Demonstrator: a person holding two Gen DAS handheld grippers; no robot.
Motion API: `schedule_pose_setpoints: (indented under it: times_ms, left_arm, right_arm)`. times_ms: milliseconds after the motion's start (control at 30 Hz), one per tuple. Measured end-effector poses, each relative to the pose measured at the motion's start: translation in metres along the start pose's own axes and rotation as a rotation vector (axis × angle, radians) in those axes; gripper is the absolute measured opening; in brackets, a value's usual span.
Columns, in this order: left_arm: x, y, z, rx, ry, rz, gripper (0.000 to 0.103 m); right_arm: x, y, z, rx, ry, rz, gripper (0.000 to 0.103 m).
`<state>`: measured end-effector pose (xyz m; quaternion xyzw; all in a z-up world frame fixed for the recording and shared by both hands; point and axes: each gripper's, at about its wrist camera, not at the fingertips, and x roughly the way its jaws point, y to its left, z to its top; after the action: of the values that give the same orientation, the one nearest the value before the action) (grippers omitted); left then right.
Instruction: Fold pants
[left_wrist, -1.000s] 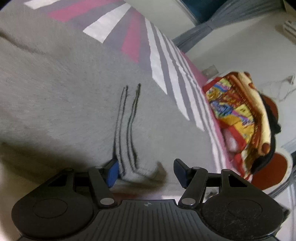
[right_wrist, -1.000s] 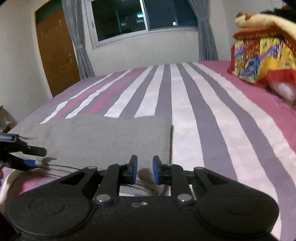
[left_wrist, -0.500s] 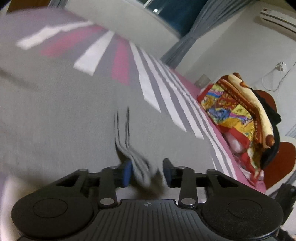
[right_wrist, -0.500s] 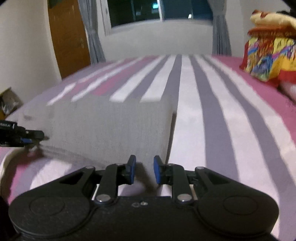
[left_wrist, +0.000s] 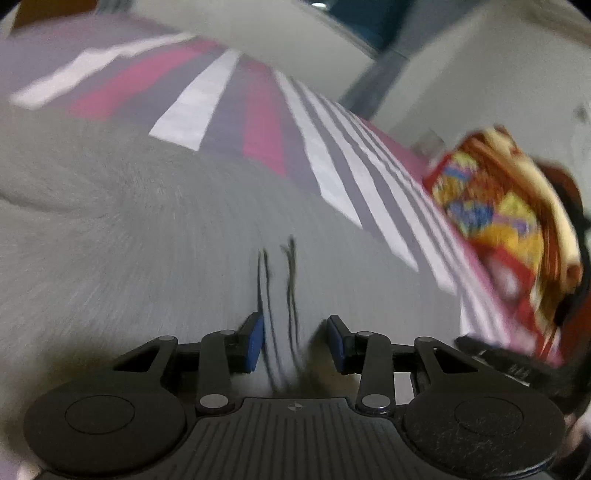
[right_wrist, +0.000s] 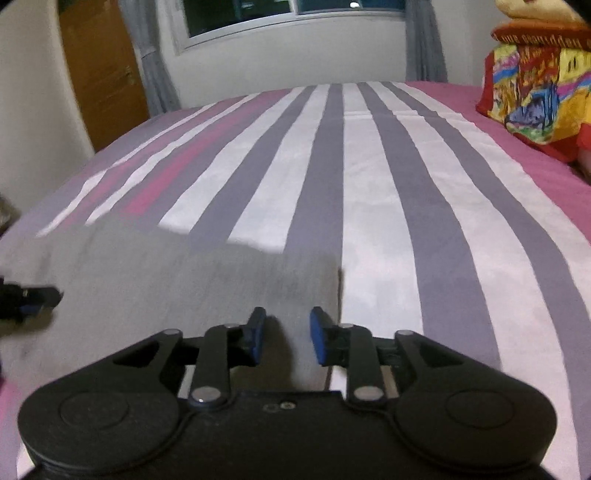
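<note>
Grey pants (left_wrist: 147, 240) lie folded on the striped bed; in the right wrist view they (right_wrist: 203, 280) fill the near left. My left gripper (left_wrist: 295, 343) is shut on a bunched edge of the pants marked with two dark stripes (left_wrist: 291, 280), and the picture is blurred by motion. The left gripper (right_wrist: 37, 299) also shows at the left edge of the right wrist view. The jaws of my right gripper (right_wrist: 287, 339) are opening just above the pants near their right edge. Flat grey cloth shows between the pads, which do not press on it.
The bed sheet (right_wrist: 369, 184) has pink, white and grey stripes and stretches far ahead and to the right. A pile of colourful blankets (right_wrist: 535, 85) sits at the right side. Beyond the bed are a window (right_wrist: 295, 11), curtains and a brown door (right_wrist: 103, 74).
The left jaws closed on the striped edge of the pants and lifted it slightly while rolling. The right gripper moved forward over the pants and its jaws parted.
</note>
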<state>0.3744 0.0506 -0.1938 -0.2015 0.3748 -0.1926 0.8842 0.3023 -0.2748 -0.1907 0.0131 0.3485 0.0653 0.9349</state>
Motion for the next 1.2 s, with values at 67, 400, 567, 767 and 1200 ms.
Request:
schedule_pose_setpoints:
  times_ms: [67,400,567,767,1200]
  left_arm:
    - [-0.019,-0.007,-0.020,0.078,-0.032,0.025,0.040]
    - [-0.138,0.052,-0.054,-0.054,-0.282,0.107,0.063]
    - [-0.166,0.148,-0.051,-0.374,-0.382,0.200,0.063]
    - [-0.155,0.204,-0.037,-0.422,-0.372,0.185,0.063]
    - [-0.126,0.215,-0.012,-0.321,-0.363,0.195,0.063]
  right_arm:
    - [-0.018,0.004,-0.022,-0.023,0.001,-0.021,0.063]
    - [-0.104,-0.021,-0.057,0.128,-0.173,-0.028,0.061]
    - [-0.104,-0.028,-0.065,0.179,-0.161,-0.031,0.061]
    - [-0.089,-0.039,-0.060,0.272,-0.152,-0.074,0.062]
    - [-0.036,0.009,-0.016,0.116,-0.154,-0.024,0.054]
